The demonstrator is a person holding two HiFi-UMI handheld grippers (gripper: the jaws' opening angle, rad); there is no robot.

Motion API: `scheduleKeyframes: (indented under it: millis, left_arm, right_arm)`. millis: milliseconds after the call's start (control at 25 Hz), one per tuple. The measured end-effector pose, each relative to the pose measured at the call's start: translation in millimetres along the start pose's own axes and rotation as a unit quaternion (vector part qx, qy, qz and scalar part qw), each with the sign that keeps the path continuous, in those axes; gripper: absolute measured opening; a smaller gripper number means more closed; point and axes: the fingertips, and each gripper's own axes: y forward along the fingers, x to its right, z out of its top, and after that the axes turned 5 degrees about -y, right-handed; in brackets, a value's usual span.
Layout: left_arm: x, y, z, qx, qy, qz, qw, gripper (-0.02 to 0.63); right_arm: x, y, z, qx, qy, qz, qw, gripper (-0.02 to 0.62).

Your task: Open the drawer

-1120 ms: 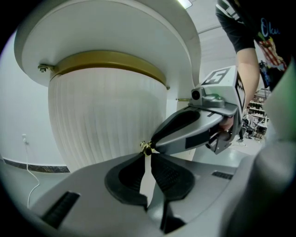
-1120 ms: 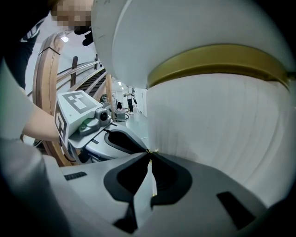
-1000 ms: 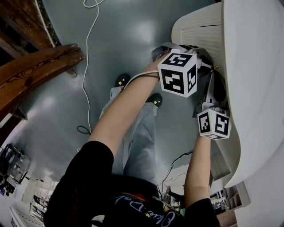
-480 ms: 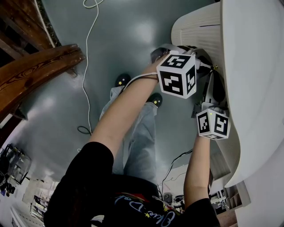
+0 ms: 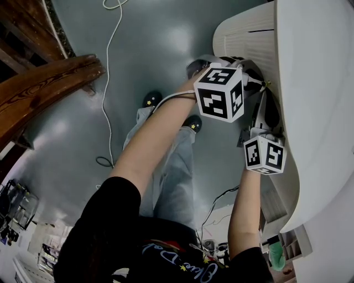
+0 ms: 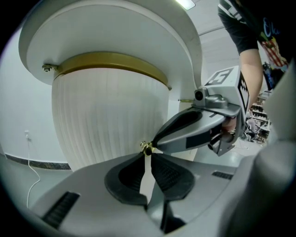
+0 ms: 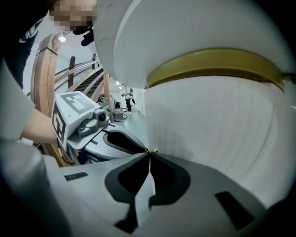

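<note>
— What is the floor like?
— A grey floor (image 5: 155, 50), smooth and glossy, with pale patches of reflected light. A white cable (image 5: 105, 88) runs along it from far to near, and a dark cable (image 5: 104, 162) loops at its near end.
— Any furniture?
— At the left, a curved piece of dark brown wood (image 5: 50, 83); I cannot tell what it belongs to. Wooden railings (image 7: 44, 69) stand at the left of the right gripper view.
— Walls and light?
— A white wall (image 6: 18, 106) with a dark band (image 6: 32, 162) low along it, and a socket (image 6: 27, 134) with a white cord (image 6: 30, 185) hanging from it. A ceiling lamp (image 6: 187, 3) is lit overhead.
</note>
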Motion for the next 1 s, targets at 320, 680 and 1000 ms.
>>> scheduleKeyframes:
  millis: [320,680,1000]
  left_arm:
    - [36,-47,-32,0.008,-0.029,-0.032,0.9990,0.043]
    - [55,-65,-44,-0.001,-0.034,-0.017,0.9993,0.044]
    - [64,-78,-55,0.002,-0.039,-0.014,0.9991,0.045]
  right_arm:
    - [-65,-19,-13,0.023,0.006,0.051,0.998,0.009]
    - [-89,-32,-19,0.013,0.001,0.042,0.999,0.009]
    - [-107,-36,-24,0.007,0.013,0.027,1.000,0.009]
